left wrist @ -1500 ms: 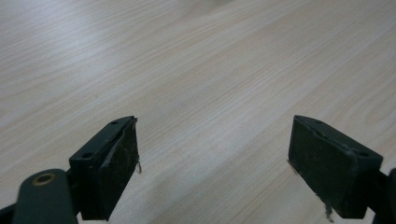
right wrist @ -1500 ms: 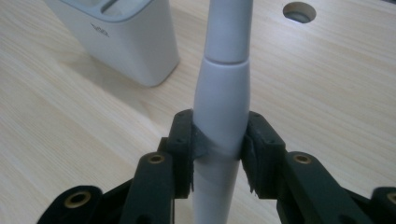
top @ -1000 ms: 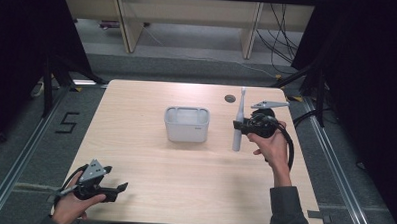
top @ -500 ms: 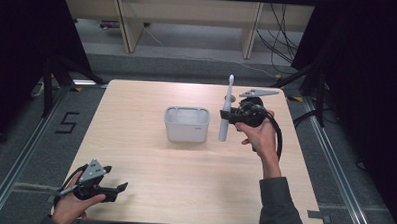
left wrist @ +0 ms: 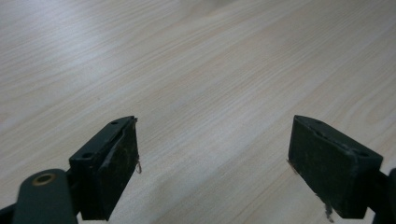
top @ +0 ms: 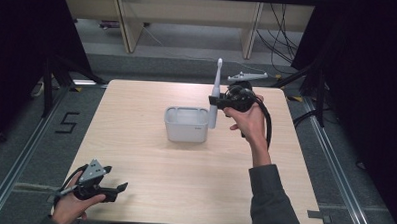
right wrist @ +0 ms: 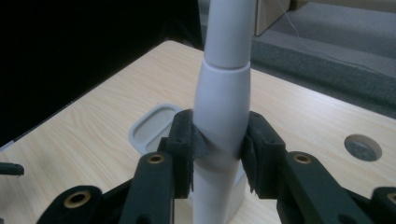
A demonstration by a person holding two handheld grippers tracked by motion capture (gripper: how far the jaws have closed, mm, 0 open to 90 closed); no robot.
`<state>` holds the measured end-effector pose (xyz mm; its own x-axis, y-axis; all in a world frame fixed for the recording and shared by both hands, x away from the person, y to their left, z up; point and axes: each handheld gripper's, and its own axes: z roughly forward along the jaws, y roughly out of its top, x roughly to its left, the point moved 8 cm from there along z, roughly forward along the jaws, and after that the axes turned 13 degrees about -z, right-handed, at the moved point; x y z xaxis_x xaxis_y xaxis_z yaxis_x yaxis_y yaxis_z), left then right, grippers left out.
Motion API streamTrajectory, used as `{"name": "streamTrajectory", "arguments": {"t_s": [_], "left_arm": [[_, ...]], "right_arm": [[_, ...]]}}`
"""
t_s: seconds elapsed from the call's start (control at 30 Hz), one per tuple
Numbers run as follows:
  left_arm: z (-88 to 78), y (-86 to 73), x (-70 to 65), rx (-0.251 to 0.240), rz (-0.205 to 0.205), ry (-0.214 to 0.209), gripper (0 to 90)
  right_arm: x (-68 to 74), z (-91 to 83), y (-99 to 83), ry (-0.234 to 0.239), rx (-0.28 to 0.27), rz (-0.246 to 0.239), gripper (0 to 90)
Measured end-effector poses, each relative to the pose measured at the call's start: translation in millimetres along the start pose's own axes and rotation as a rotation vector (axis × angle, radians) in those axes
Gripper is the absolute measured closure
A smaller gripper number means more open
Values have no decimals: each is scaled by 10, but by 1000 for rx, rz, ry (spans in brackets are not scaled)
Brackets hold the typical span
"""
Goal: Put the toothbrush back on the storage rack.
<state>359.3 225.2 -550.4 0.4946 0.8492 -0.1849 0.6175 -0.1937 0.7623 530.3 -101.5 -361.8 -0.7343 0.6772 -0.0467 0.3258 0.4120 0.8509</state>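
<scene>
Right fingers clamped on white toothbrush mid-handle, held upright, brush end above the fingers, butt below them beside the grey bin. Step in hand: carrying toothbrush to bin, likely for dropping in. Next: shift over the bin mouth, lower butt-first, then release. Left fingers wide open, nothing between, just above bare counter. No brand readable on toothbrush or bin; "5" marked on floor.
</scene>
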Motion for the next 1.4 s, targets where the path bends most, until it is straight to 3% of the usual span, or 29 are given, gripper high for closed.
{"name": "streamTrajectory", "arguments": {"t_s": [0.13, 0.33, 0.37, 0.5, 0.6, 0.67, 0.83, 1.0, 1.1, 1.4], "left_arm": [[-3, -1, 0, -2, -4, -2, 156], [1, 2, -10, -14, -6, -7, 156], [5, 5, -22, -21, -13, -11, 157], [-10, -6, -11, -8, -2, -4, 157], [-24, -6, -1, -7, -1, 0, 156], [-26, -7, 2, -5, 0, 2, 157], [-29, -7, 0, -5, 1, 1, 156], [-19, -3, -11, -10, -5, -3, 157], [-24, -8, -1, -2, 3, 0, 156], [-18, -3, -11, -9, -5, -3, 157]], "right_arm": [[26, 75, 152, -6, -3, -15, 667], [40, 217, 217, -13, 16, -15, 667], [17, 282, 226, -16, 20, -35, 667], [14, 368, 221, -16, 28, -9, 666], [-22, 460, 186, -37, 45, -34, 666], [-18, 496, 167, -35, 48, -11, 666], [-60, 530, 123, -63, 70, -29, 666], [-51, 563, 58, -68, 96, 6, 666], [-73, 594, 24, -72, 91, -22, 666], [-50, 695, -173, -67, 140, -7, 666]]}}
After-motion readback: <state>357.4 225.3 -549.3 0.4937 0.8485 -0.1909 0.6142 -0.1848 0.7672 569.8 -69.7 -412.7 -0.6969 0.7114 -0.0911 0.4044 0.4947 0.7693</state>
